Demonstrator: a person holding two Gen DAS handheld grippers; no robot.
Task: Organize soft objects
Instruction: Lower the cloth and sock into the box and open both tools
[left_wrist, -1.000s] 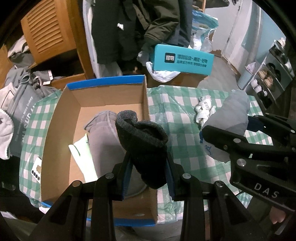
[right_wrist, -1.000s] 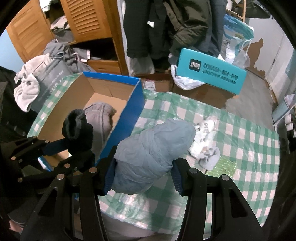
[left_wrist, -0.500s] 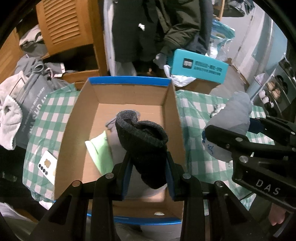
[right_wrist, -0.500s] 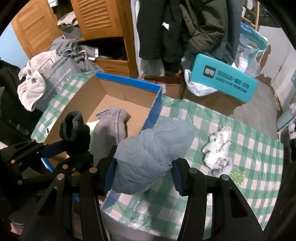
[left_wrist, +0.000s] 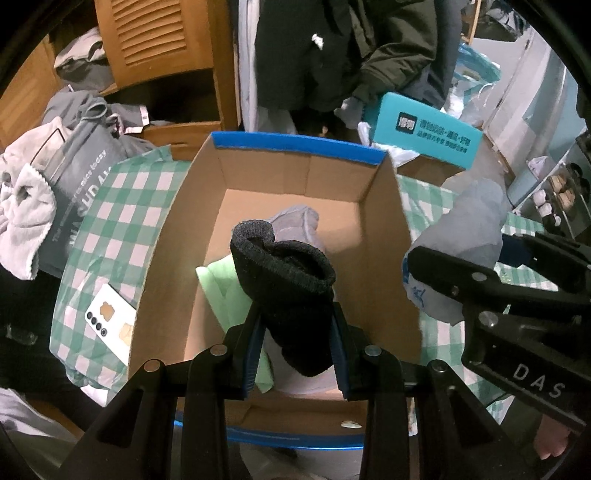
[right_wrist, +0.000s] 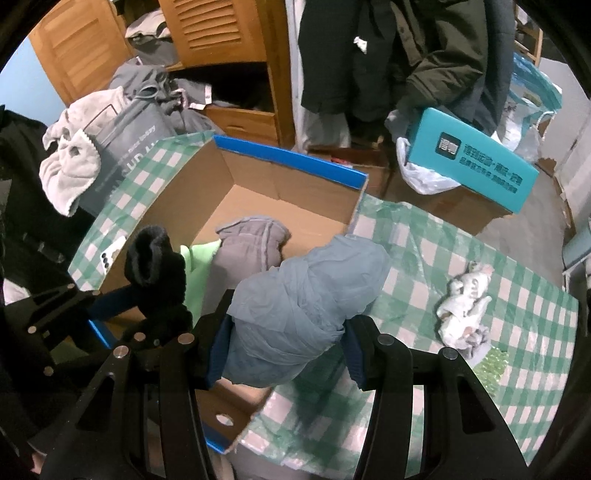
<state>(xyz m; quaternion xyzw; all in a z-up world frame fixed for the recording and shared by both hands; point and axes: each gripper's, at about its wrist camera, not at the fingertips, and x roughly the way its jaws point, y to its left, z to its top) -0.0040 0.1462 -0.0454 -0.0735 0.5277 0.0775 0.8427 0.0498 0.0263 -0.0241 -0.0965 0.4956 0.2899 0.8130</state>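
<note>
The left gripper (left_wrist: 295, 343) has its jaws clamped on a black sock (left_wrist: 288, 280), held over the open box (left_wrist: 299, 147); the right gripper (right_wrist: 284, 343) has its jaws clamped on a blue-grey bundle (right_wrist: 306, 291) above the box's right wall. Both are likely light, soft and compressible, best gripped mid-body. A grey garment (right_wrist: 251, 243) lies in the box; a white bundle (right_wrist: 465, 306) remains on the desk (right_wrist: 517, 332).

A lived-in home, likely a bedroom or storage corner, is suggested by dark coats (right_wrist: 406, 55) hung beside a louvred wooden wardrobe (right_wrist: 218, 33). Clothes and a towel (right_wrist: 70, 166) are heaped at its foot. A green checked cloth (right_wrist: 517, 332) is spread over the counter, and shoe racks (left_wrist: 561, 192) are seen at the side.
</note>
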